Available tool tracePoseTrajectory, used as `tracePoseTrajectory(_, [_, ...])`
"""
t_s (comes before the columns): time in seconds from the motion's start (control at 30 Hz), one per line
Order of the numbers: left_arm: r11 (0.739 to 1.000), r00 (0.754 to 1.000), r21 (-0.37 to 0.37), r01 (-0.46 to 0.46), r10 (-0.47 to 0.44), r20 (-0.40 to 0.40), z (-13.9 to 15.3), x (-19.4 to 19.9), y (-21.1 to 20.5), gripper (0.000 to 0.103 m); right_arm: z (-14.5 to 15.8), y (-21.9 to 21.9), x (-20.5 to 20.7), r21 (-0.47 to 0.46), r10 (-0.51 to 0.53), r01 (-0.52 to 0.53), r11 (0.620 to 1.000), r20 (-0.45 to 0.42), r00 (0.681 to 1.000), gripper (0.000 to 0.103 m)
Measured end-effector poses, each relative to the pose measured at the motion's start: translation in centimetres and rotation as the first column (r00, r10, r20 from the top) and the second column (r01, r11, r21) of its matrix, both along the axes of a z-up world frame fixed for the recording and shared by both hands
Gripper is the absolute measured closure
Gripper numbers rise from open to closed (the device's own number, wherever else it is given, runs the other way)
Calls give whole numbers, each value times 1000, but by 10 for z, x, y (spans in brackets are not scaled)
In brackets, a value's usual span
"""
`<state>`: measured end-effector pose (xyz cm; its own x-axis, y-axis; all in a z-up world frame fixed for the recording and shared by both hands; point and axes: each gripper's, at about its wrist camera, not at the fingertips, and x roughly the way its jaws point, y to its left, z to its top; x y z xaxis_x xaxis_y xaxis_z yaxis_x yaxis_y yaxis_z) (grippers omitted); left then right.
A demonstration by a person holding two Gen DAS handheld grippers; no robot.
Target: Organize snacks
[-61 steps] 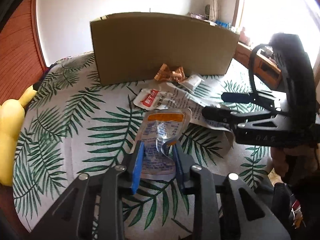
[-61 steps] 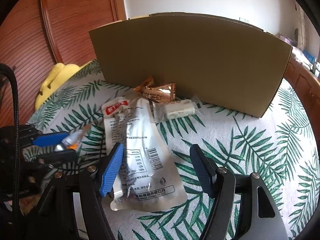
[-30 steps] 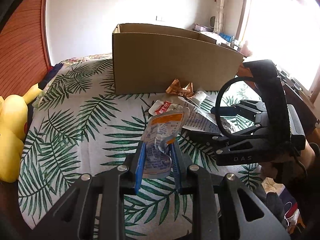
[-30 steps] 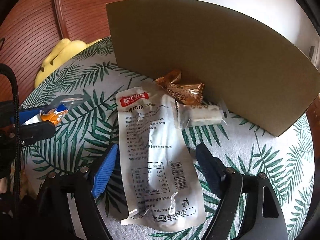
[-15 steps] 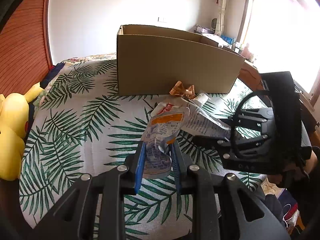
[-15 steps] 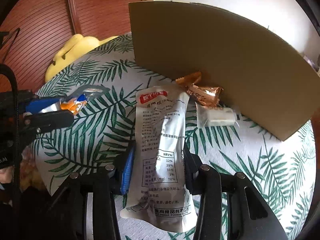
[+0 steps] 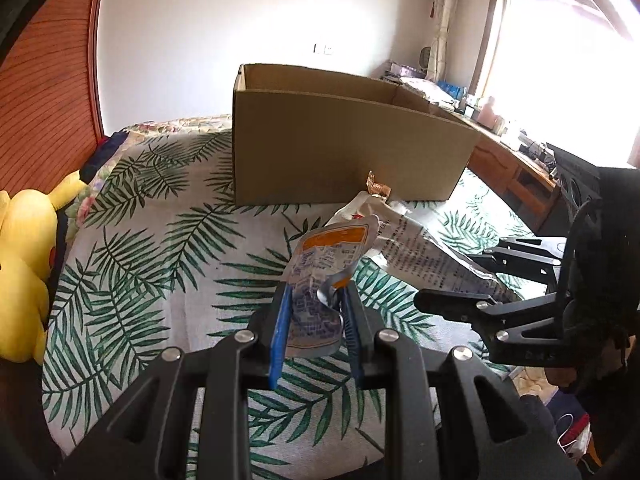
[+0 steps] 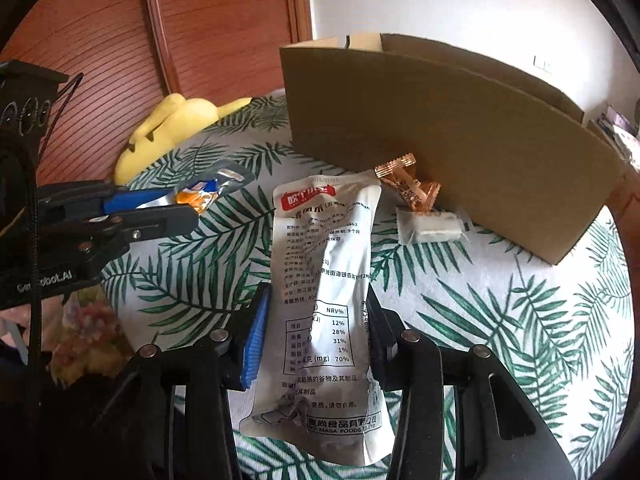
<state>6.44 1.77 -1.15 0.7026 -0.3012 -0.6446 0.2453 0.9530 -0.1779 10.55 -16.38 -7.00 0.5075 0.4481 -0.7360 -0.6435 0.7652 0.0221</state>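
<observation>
A small pouch (image 7: 320, 276) is pinched by the left gripper (image 7: 316, 312); a white packet (image 8: 326, 280) is pinched by the right gripper (image 8: 316, 332), before the box (image 8: 440, 136).

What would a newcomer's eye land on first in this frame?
The left gripper is shut on an orange pouch, and the right gripper is shut on a long white packet. Behind them stands an open cardboard box, two small candies at its base.

Matt brown cardboard box (image 7: 348, 148), glossy plastic snack pouches (image 8: 328, 280), seemingly soft leaf-print cloth (image 8: 500, 320), ribbed reddish wood panelling (image 8: 224, 32).
</observation>
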Motion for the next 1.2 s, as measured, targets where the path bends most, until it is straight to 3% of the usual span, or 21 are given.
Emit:
tracePoseTrajectory(0.23, [1000,999,-7,6,-6,31,13,-4,-3,80,15,-13,-7,57,-13,12,998,14,1000,60])
tracePoseTrajectory(0.57, [1000,998,-13,20,-19,67,31,-7,-12,80,35,-28,-11,70,-54,48,996,76,996,60])
tracePoseTrajectory(1.2, [999,990,-7,53,-51,135,60,-7,-28,80,55,-58,-14,122,-135,121,985,115,984,59])
